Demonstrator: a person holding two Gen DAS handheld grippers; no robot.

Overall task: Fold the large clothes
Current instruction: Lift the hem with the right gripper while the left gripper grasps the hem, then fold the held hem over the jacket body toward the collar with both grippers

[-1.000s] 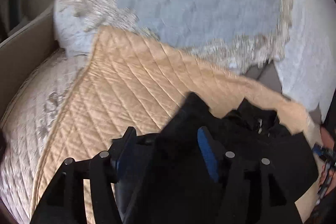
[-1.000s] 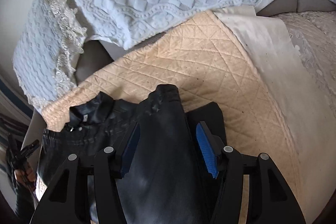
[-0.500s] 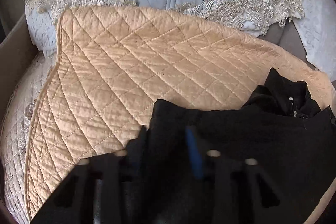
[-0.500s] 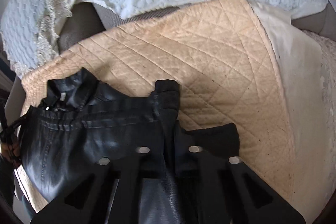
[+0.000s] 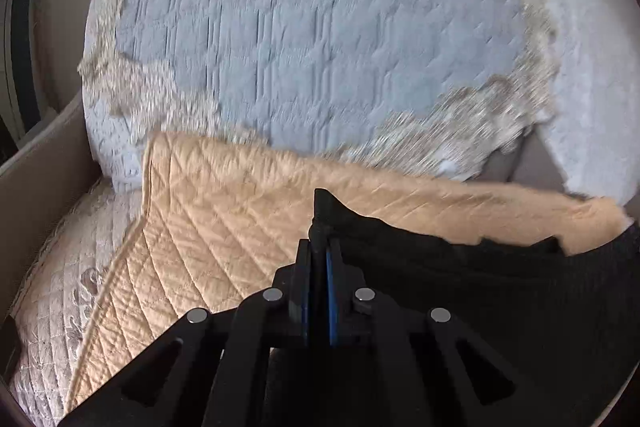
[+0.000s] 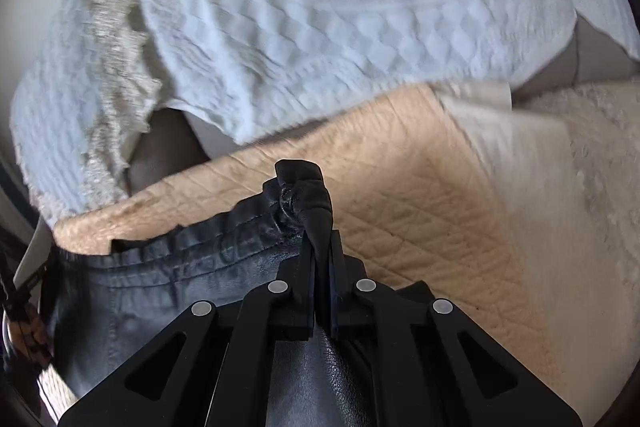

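A black leather-like garment (image 6: 168, 279) with a gathered waistband lies on a tan quilted cover (image 6: 404, 183). My right gripper (image 6: 320, 239) is shut on a bunched corner of that waistband, which sticks up past the fingertips. In the left wrist view the same black garment (image 5: 480, 287) stretches off to the right, and my left gripper (image 5: 320, 247) is shut on its other corner, a black point poking above the pads. The fabric runs taut between the two grips. The tan quilted cover (image 5: 224, 211) lies under it.
A pale blue quilted cushion with lace trim (image 5: 320, 27) stands behind the tan cover. A white textured throw (image 6: 340, 7) drapes over the backrest. A cream quilted cover (image 5: 52, 287) lies at the left, next to a beige side panel (image 5: 40, 179). A hand (image 6: 28, 327) shows at the far left edge.
Both grippers went from open around the waistband to shut on its corners. The garment's top edge has been drawn out straight and both views have swung across the cushions.
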